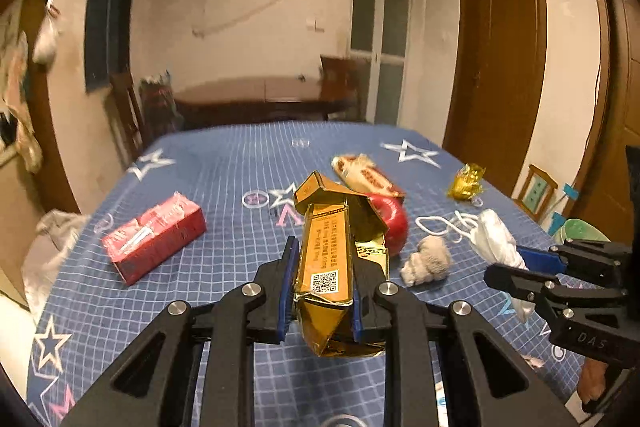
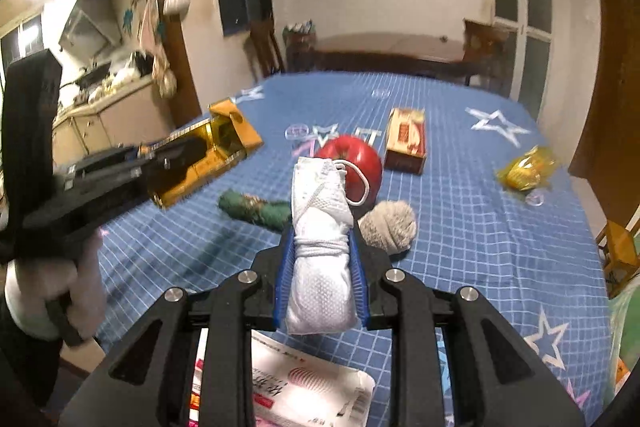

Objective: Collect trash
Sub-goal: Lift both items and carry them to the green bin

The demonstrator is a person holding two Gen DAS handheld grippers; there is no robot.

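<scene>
My left gripper (image 1: 326,255) is shut on a long gold carton (image 1: 324,259) with a QR code, held above the blue star-patterned tablecloth (image 1: 224,167). In the right wrist view the left gripper (image 2: 188,157) and the gold carton (image 2: 216,147) hang at the left, with a hand (image 2: 52,291) on the handle. My right gripper (image 2: 320,239) is shut on a rolled white face mask (image 2: 320,267) bound with its cord. The right gripper (image 1: 506,263) with the mask (image 1: 496,235) also shows at the right of the left wrist view.
On the cloth (image 2: 480,227) lie a red apple (image 2: 356,163), a grey fluffy ball (image 2: 390,227), a green wrapper (image 2: 256,211), a red-yellow box (image 2: 406,141), a gold wrapper (image 2: 524,169) and a white packet (image 2: 304,387). A red carton (image 1: 154,237) lies left.
</scene>
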